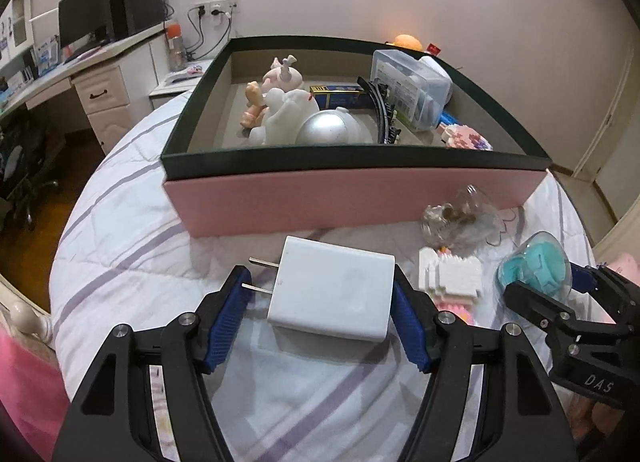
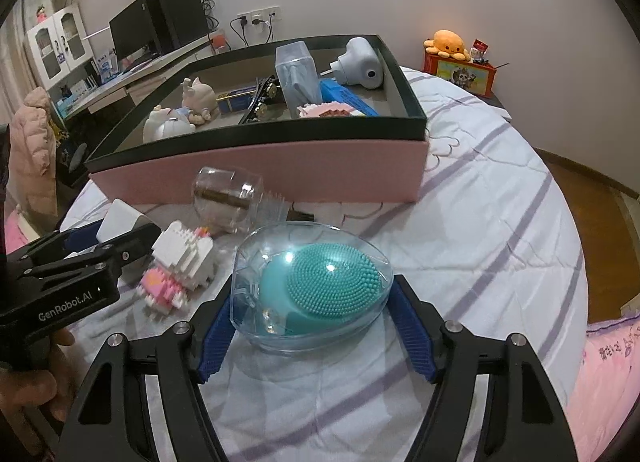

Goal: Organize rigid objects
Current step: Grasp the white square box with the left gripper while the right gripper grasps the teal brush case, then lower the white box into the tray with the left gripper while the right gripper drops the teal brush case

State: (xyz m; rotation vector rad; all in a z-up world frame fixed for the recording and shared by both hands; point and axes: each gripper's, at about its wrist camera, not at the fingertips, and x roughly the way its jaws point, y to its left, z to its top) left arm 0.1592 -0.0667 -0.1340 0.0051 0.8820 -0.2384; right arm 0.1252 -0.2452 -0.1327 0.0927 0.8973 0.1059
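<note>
A white plug charger (image 1: pixel 332 292) lies on the bed between the blue pads of my left gripper (image 1: pixel 322 316); the right pad touches it, the left pad stands beside its prongs. A teal silicone brush in a clear egg case (image 2: pixel 316 286) sits between the pads of my right gripper (image 2: pixel 316 326), both pads against it. The pink box with a dark rim (image 1: pixel 352 198) (image 2: pixel 260 174) stands just beyond and holds several toys. The charger shows in the right wrist view (image 2: pixel 120 218), and the case in the left wrist view (image 1: pixel 536 266).
A white-and-pink block figure (image 1: pixel 450 276) (image 2: pixel 180 266) and a clear glass jar (image 1: pixel 460 218) (image 2: pixel 232 198) lie on the striped quilt between the grippers and the box. A desk (image 1: pixel 80 74) stands left of the bed. A small cabinet with an orange plush (image 2: pixel 448 42) is far right.
</note>
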